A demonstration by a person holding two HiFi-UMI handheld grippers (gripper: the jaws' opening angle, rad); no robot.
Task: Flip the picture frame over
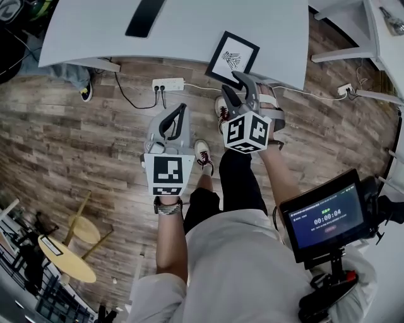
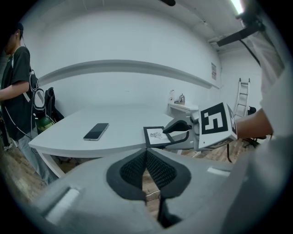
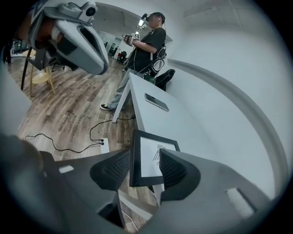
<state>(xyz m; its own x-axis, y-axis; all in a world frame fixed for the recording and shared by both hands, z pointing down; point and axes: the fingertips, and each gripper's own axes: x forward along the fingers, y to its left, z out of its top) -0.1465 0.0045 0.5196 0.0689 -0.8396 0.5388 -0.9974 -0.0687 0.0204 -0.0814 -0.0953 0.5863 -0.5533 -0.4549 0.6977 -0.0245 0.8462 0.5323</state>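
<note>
The black picture frame (image 1: 231,58) lies face up on the white table (image 1: 189,38), its line drawing showing, at the near edge. My right gripper (image 1: 235,85) is open at the frame's near corner. In the right gripper view the frame's (image 3: 149,157) near edge stands between the spread jaws of that gripper (image 3: 144,167), with a gap beside the left pad. My left gripper (image 1: 182,108) is shut and empty, hanging over the floor short of the table. The left gripper view shows its closed jaws (image 2: 146,160), with the frame (image 2: 157,135) and the right gripper (image 2: 165,137) ahead.
A dark phone (image 1: 145,16) lies further back on the table. A white power strip (image 1: 168,84) with cables sits on the wooden floor under the table edge. A person (image 3: 146,41) stands at the table's far end. Yellow stools (image 1: 69,258) stand behind me to the left.
</note>
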